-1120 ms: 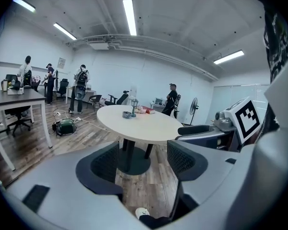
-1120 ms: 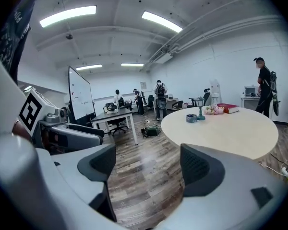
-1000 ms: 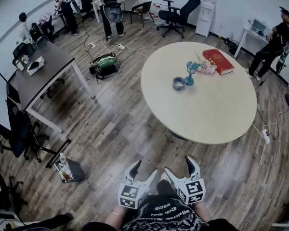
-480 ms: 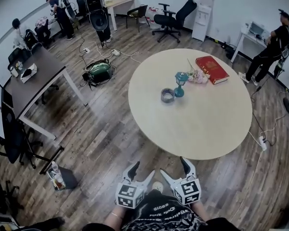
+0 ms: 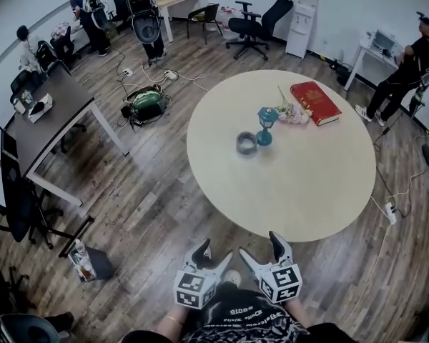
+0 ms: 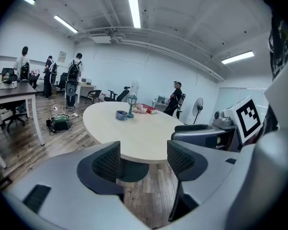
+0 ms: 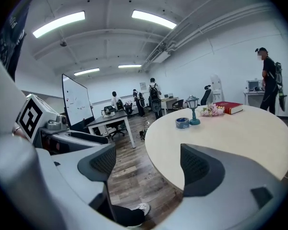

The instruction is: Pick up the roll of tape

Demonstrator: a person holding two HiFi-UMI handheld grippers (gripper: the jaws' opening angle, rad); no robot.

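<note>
left gripper [image 5: 213, 257]: jaws apart, empty, bottom centre of head view | right gripper [image 5: 263, 252]: jaws apart, empty, just beside | grey roll of tape [image 5: 247, 143]: flat on round beige table [image 5: 307, 191], upper centre, well apart from both | advice: close in, straddle its wall, clear of teal lantern [image 5: 265, 123]

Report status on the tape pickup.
Left gripper, right gripper: open, empty, short of table. Roll of tape untouched on it. Lantern close beside it.
</note>
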